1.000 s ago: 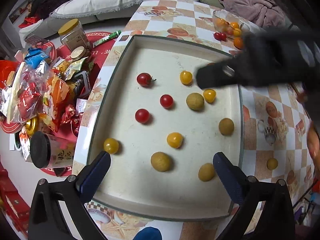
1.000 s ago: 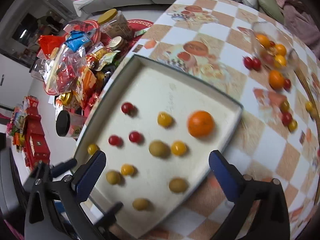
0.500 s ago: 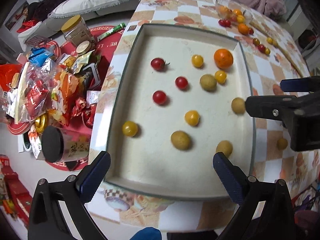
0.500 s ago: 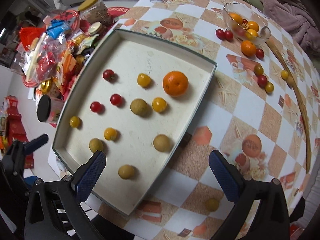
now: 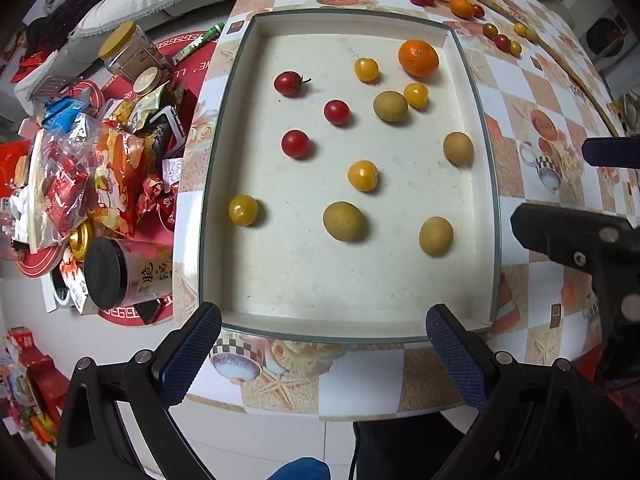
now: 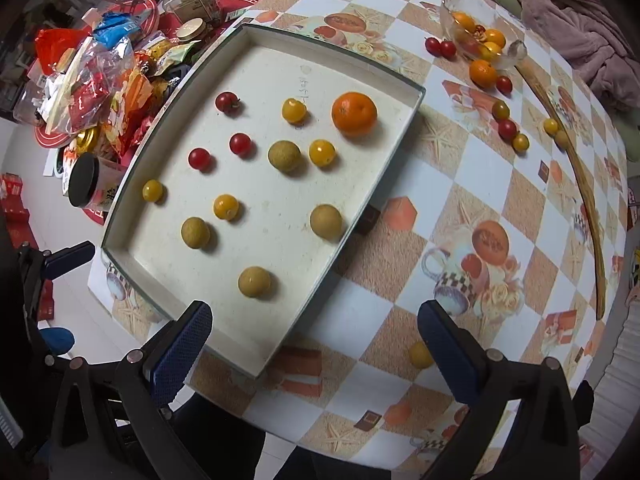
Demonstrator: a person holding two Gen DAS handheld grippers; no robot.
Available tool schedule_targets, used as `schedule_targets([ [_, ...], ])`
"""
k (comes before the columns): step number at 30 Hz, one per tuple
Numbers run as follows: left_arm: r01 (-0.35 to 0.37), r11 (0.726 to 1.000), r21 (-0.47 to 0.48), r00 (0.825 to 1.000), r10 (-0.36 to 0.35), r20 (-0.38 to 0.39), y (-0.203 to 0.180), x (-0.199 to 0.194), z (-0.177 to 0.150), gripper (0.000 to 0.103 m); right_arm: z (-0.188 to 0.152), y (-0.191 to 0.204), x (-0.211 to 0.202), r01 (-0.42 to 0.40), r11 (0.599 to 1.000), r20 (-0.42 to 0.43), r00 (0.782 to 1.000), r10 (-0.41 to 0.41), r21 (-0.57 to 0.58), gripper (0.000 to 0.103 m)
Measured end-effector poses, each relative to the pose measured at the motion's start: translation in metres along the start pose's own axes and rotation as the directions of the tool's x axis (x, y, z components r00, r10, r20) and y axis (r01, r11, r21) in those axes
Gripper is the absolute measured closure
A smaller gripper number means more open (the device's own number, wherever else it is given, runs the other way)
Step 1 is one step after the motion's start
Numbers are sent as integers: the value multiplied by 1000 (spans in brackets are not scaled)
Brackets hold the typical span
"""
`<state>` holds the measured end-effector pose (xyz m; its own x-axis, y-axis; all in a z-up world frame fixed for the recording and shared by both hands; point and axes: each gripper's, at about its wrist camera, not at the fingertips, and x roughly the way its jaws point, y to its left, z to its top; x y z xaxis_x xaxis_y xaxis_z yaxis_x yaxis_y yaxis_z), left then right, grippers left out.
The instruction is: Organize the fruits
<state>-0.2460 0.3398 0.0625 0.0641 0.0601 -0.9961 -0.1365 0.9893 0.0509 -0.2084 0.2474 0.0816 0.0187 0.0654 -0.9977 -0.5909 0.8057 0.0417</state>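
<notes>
We see our right gripper (image 6: 314, 344) spread wide and empty over the near corner of the tray (image 6: 362, 216). An orange (image 6: 354, 114) lies in the tray's far corner; a glass bowl (image 6: 476, 38) stands well beyond the tray.

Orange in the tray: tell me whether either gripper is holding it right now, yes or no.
No, the orange lies free in the tray, and both open grippers hold nothing.

Left gripper (image 5: 324, 356) and right gripper (image 6: 316, 350): both held side by side, jaws spread wide, holding nothing.
</notes>
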Motion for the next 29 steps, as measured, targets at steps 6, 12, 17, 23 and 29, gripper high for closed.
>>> schedule_targets([
  [6, -18, 1000, -1, 1000, 18, -1, 2, -6, 3, 0, -1, -4, -2, 6, 1000, -9, 1000, -6, 11, 0],
  [12, -28, 1000, -3, 1000, 28, 8, 4, -9, 9, 0, 0, -6, -2, 9, 1000, -18, 1000, -8, 9, 0],
  [17, -30, 1000, 3, 999, 30, 11, 3, -9, 11, 0, 1, -6, -1, 7, 1000, -25, 1000, -7, 11, 0],
  [23, -29, 1000, -7, 1000, 29, 1, 2, -8, 12, 0, 1, -6, 1, 7, 1000, -30, 1000, -6, 13, 0],
  [29, -2, 1000, -15, 1000, 3, 29, 3, -10, 13, 0, 1, -4, 2, 1, 1000, -33, 999, -1, 6, 0],
])
